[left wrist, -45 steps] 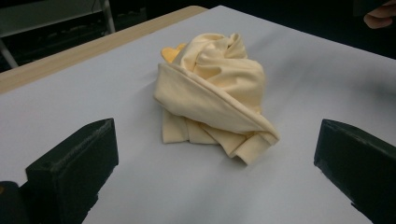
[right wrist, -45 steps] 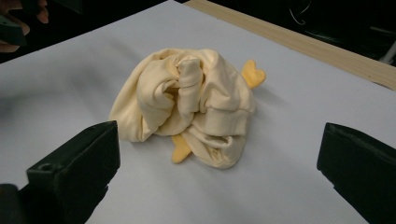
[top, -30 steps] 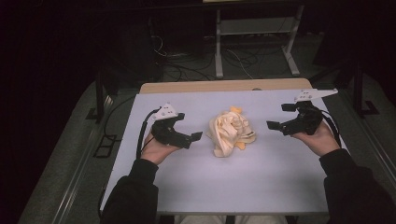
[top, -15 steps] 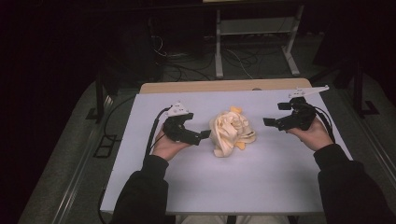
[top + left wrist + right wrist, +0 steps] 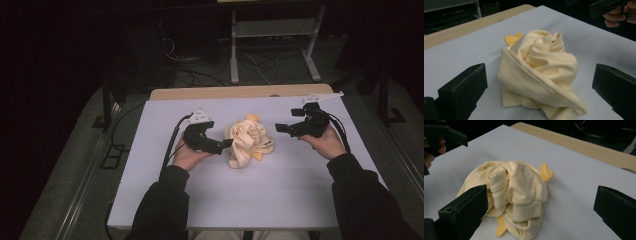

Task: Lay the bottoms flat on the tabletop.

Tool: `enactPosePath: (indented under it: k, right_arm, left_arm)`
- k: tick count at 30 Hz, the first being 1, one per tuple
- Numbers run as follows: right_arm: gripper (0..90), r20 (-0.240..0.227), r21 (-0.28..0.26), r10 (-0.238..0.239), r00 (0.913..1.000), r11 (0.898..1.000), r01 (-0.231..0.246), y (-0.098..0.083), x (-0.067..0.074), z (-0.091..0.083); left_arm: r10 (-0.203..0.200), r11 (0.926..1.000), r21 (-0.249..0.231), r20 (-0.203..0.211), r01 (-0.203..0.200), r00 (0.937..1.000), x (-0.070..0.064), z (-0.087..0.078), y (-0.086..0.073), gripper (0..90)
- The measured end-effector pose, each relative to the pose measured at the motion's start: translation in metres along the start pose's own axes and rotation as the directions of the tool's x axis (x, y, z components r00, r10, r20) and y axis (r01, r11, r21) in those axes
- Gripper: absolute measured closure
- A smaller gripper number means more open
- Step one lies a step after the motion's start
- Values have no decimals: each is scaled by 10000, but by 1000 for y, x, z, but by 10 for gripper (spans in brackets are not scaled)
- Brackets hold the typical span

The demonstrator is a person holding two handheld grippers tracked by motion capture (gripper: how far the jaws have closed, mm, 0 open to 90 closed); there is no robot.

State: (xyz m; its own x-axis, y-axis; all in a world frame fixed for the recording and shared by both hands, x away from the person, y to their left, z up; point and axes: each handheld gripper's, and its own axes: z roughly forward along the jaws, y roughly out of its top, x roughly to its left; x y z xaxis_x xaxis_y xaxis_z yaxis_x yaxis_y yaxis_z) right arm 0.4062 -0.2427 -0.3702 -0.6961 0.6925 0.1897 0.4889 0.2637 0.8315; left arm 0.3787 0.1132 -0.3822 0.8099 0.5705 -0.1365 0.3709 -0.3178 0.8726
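The crumpled cream garment (image 5: 248, 141) sits mid-worktop (image 5: 260, 200) between the left hand-held gripper (image 5: 226, 145) and right hand-held gripper (image 5: 280, 128), both jaws apart; best pinch a loose outer edge, not the bunched middle.

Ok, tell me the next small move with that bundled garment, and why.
Probably ease the left gripper forward and shut it on the near fold of the cream garment. Its jaws stand open on either side of the bundle, which lies crumpled on the white table, while the right gripper, also open, sits apart from it.
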Motion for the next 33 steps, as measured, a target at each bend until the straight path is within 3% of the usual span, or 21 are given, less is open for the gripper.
enactPosePath:
  k: [13, 17, 20, 25, 29, 30, 31, 33]
  right_arm:
    - [12, -170, 463, 38, 9998, 9989, -30, -6, 12, 28]
    - [127, -119, 371, 127, 9998, 9992, -122, -11, 13, 33]
    - [146, -111, 450, 350, 9993, 9984, -345, -13, 11, 39]
    - [237, -40, 609, 366, 9993, 9975, -363, -16, 10, 48]
    - [354, -288, 490, 493, 9984, 9976, -479, -17, 12, 54]
    - [427, -357, 459, 451, 9983, 9980, -434, -17, 14, 57]
    - [427, -357, 459, 451, 9983, 9980, -434, -17, 14, 57]
    - [526, -397, 451, 411, 9984, 9982, -393, -17, 16, 60]
  left_arm:
    - [-294, 9989, 383, 319, 282, 9991, -4, 18, -16, 0]
    - [-513, 9975, 505, 394, 493, 9979, -3, 22, -22, 0]
    - [-601, 9955, 755, 437, 567, 9972, -4, 29, -26, 0]
    - [-748, 9950, 693, 302, 725, 9967, -5, 34, -33, 0]
    - [-986, 9923, 787, 328, 958, 9946, -5, 37, -35, 0]
    - [-973, 9924, 793, 335, 944, 9947, -6, 38, -36, 37]
    - [-980, 9922, 805, 314, 952, 9947, -6, 38, -37, 37]
    - [-920, 9919, 890, 166, 902, 9956, -7, 39, -37, 85]
